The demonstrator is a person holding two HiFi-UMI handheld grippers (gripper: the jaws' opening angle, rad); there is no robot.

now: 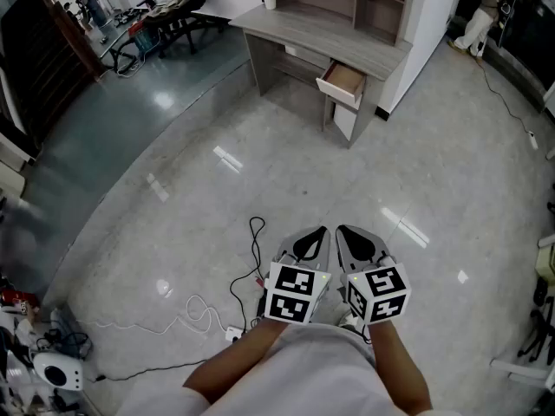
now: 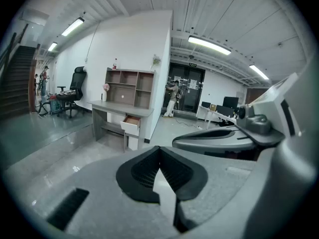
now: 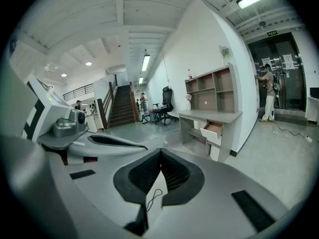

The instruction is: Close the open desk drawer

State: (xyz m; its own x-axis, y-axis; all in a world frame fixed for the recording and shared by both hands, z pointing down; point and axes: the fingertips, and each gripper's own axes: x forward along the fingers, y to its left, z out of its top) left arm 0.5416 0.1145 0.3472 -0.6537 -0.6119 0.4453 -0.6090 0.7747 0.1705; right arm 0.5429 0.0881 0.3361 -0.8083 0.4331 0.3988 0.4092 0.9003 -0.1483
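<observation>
A grey desk [image 1: 321, 35] with a shelf unit stands far off across the floor, against a white wall. Its small drawer [image 1: 343, 81] is pulled out, showing a wooden inside and a white front. The same open drawer [image 2: 132, 122] is small and distant in the left gripper view, and the drawer [image 3: 213, 129] is equally far in the right gripper view. My left gripper [image 1: 320, 232] and right gripper [image 1: 342, 230] are held side by side close to my body, pointing toward the desk. Both are shut with nothing between the jaws, as the left gripper [image 2: 159, 152] and right gripper [image 3: 160, 154] show.
Black and white cables [image 1: 251, 271] and a white power strip [image 1: 232, 334] lie on the glossy floor just left of my grippers. An office chair [image 1: 178, 7] and tables stand at the far left. A person [image 3: 266, 91] stands by glass doors beyond the desk.
</observation>
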